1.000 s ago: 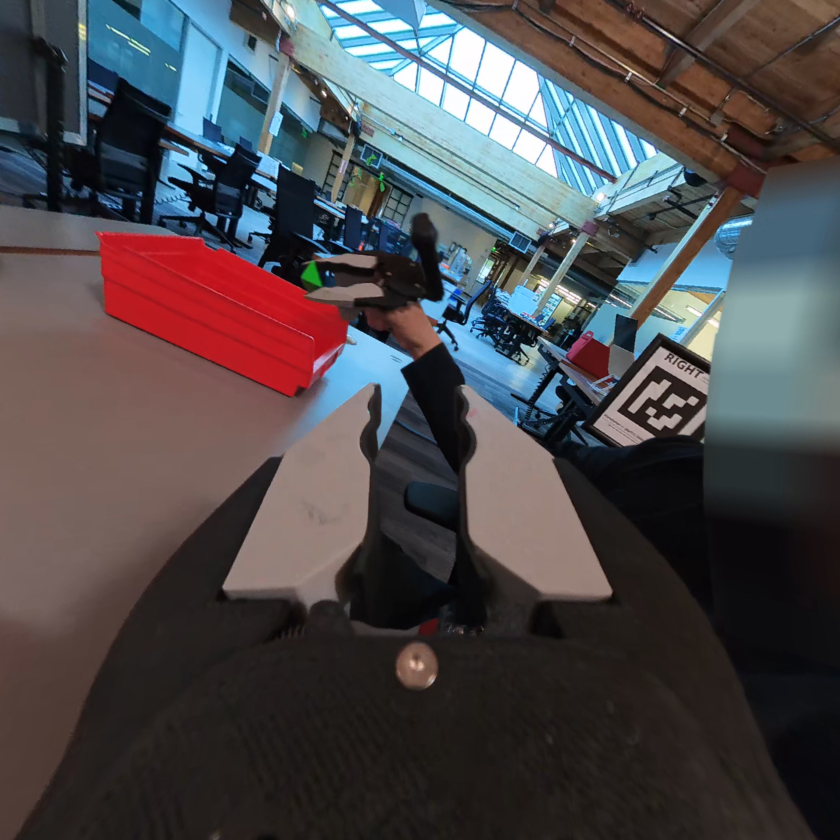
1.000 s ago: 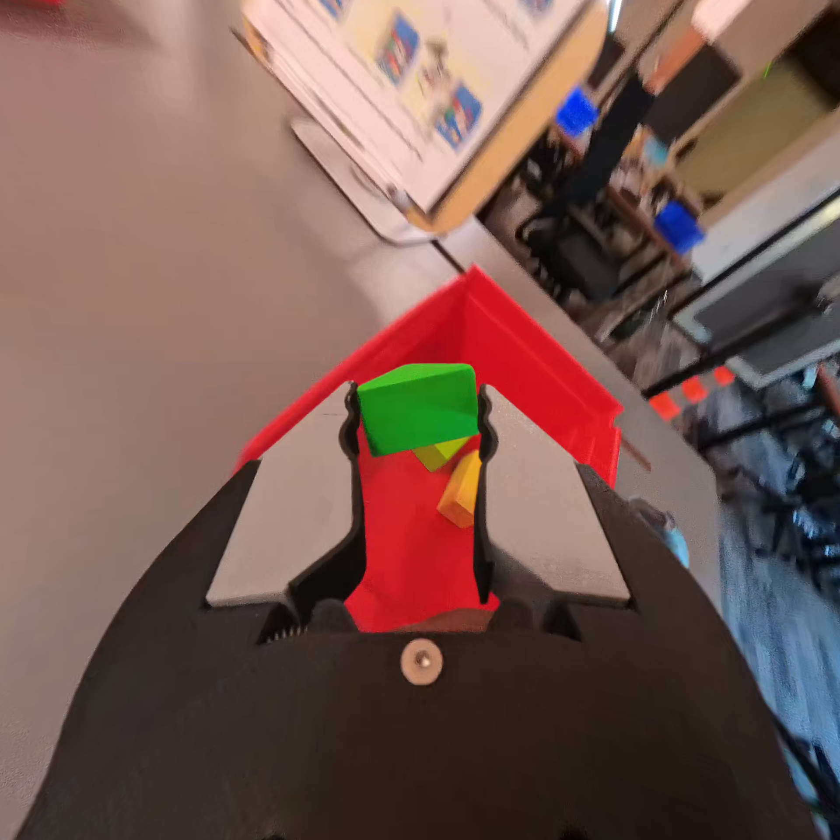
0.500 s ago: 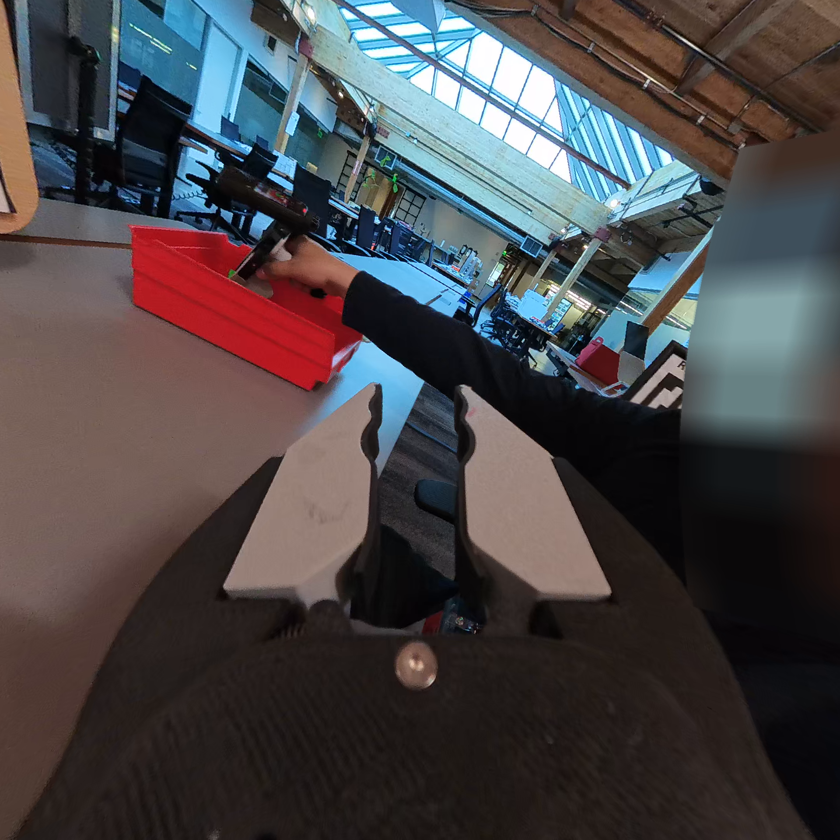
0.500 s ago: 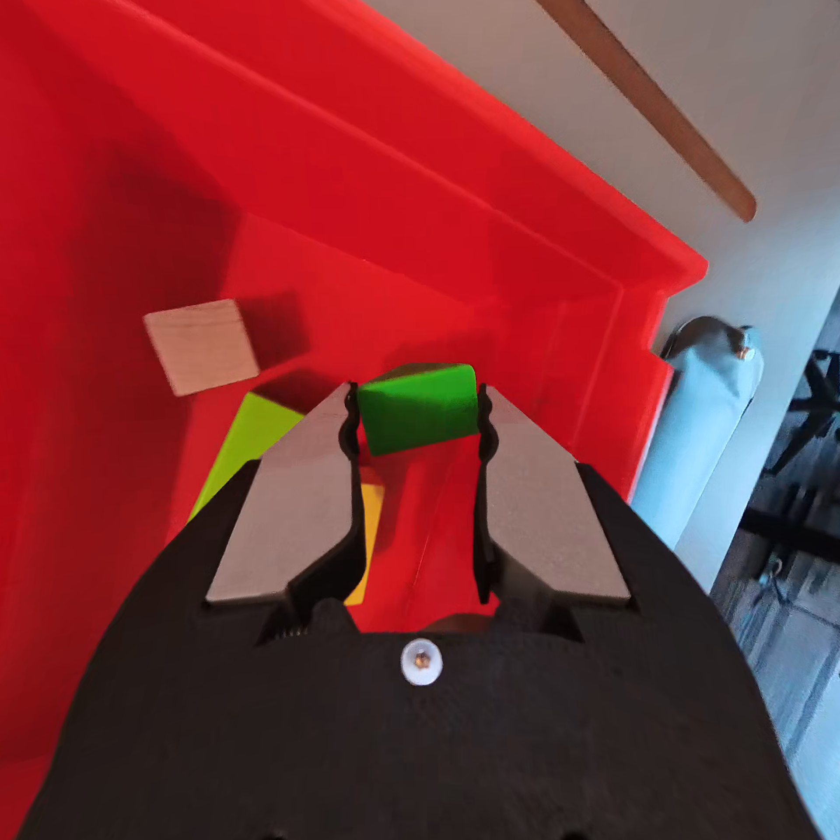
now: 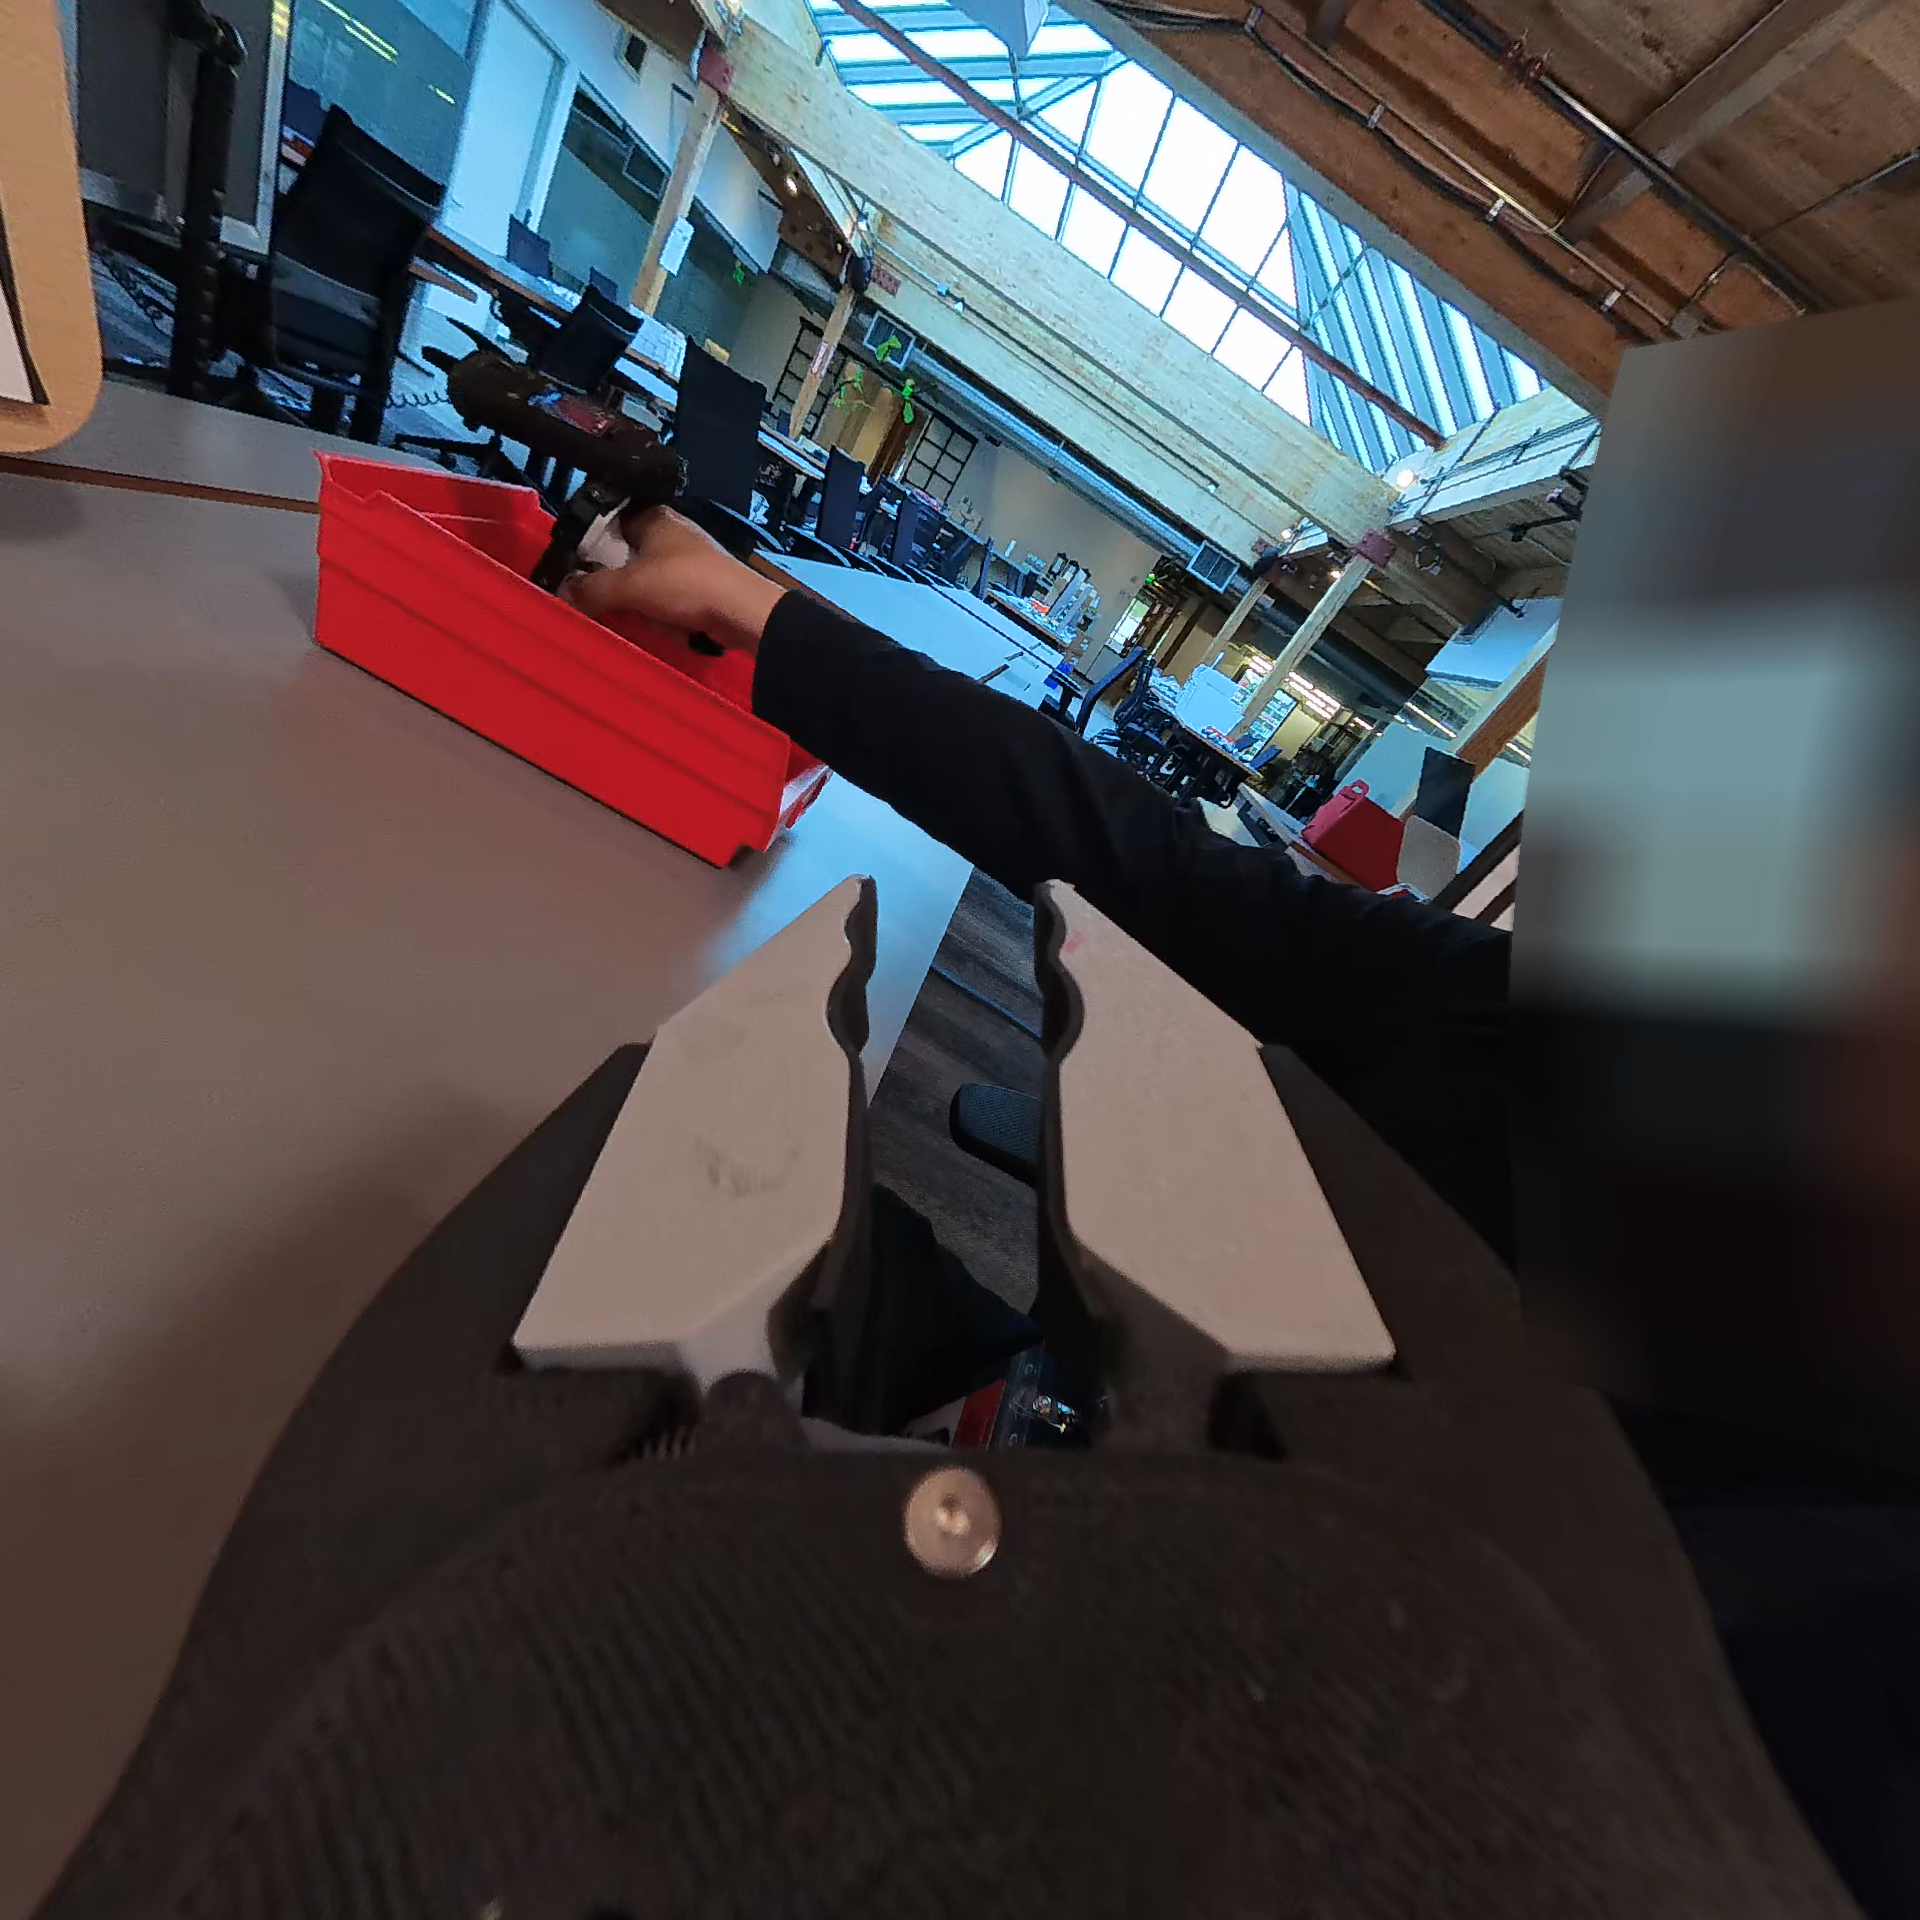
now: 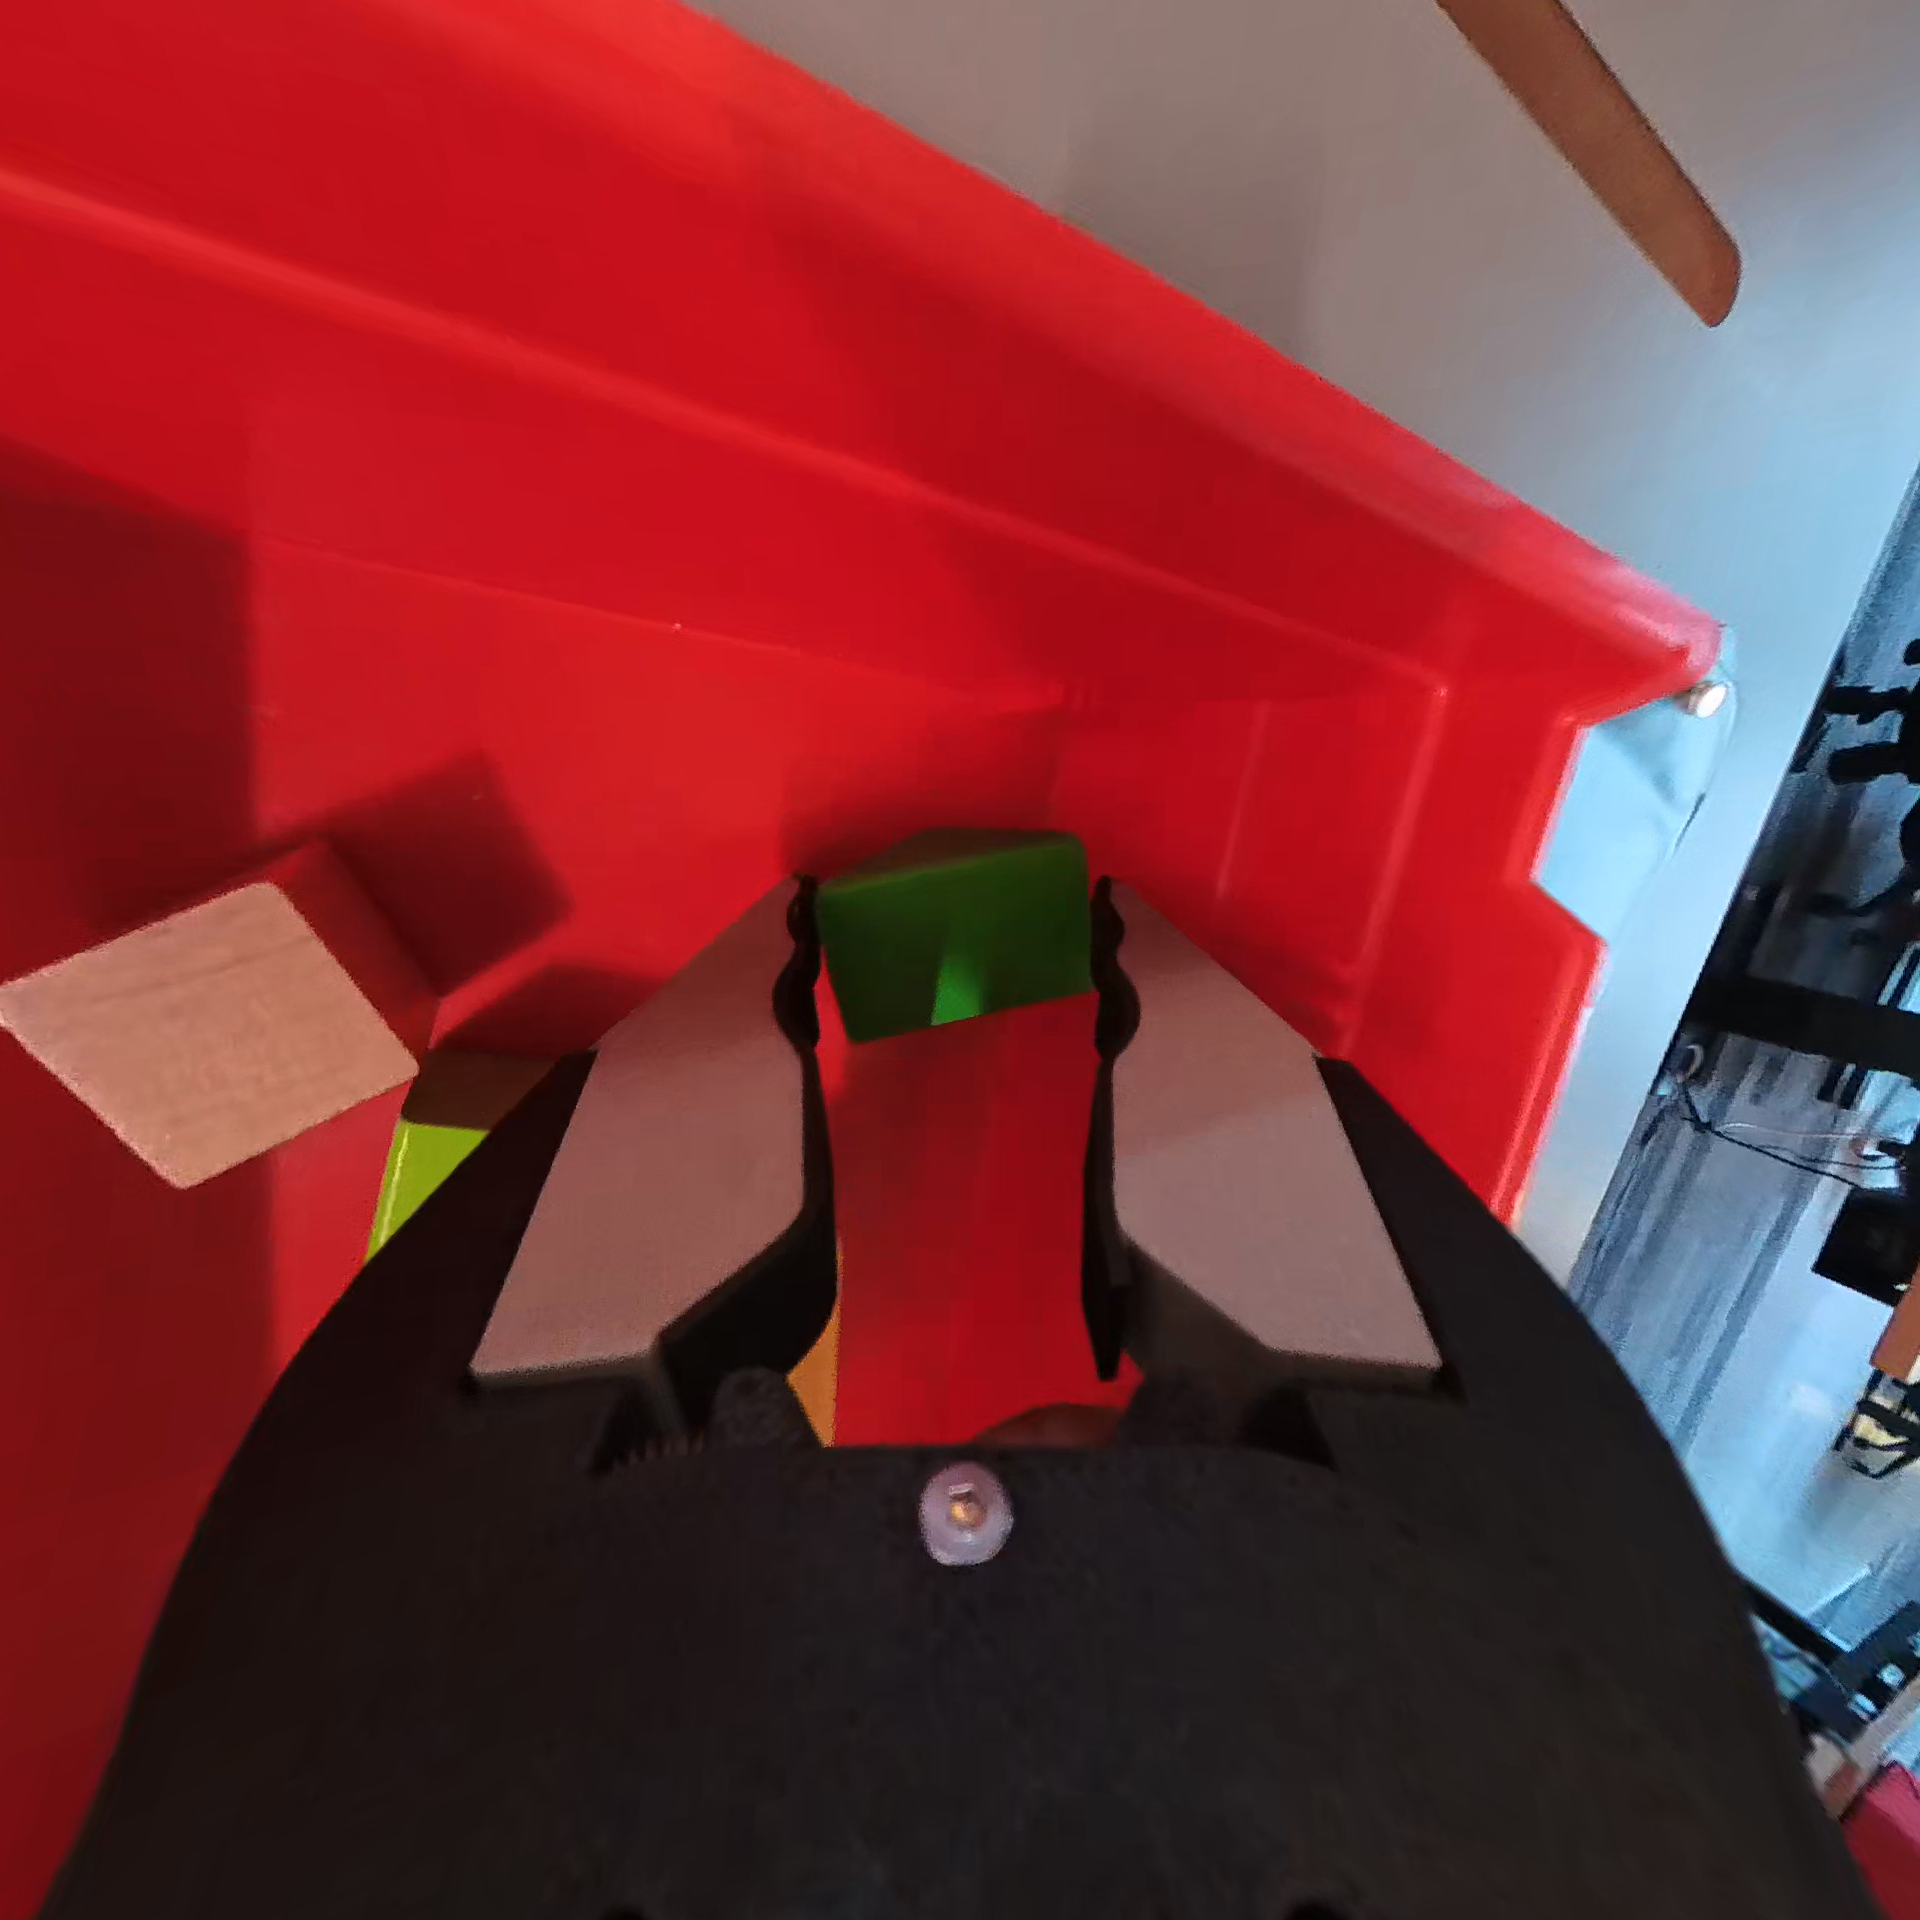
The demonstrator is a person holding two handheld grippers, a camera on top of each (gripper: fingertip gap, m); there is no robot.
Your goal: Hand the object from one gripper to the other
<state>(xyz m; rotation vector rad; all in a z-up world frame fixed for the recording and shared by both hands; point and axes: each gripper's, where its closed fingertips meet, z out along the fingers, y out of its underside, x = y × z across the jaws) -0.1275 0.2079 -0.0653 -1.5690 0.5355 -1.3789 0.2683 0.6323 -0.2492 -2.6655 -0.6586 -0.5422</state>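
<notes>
Red bin (image 6: 727, 436): green block (image 6: 951, 935) between right gripper (image 6: 951, 951) fingers (image 6: 686, 1091).

A pale wooden block (image 6: 208, 1039) lies in the red bin (image 6: 727, 416), left of the right tongs. A lime block (image 6: 426, 1174) sits partly hidden behind them. The bin rests on the grey tabletop (image 5: 260, 935).

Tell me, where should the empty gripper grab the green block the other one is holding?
Probably by the green block's free far end, coming from in front. The right gripper already covers its two side faces, deep in the red bin, so lift it clear first. The left gripper waits open.
</notes>
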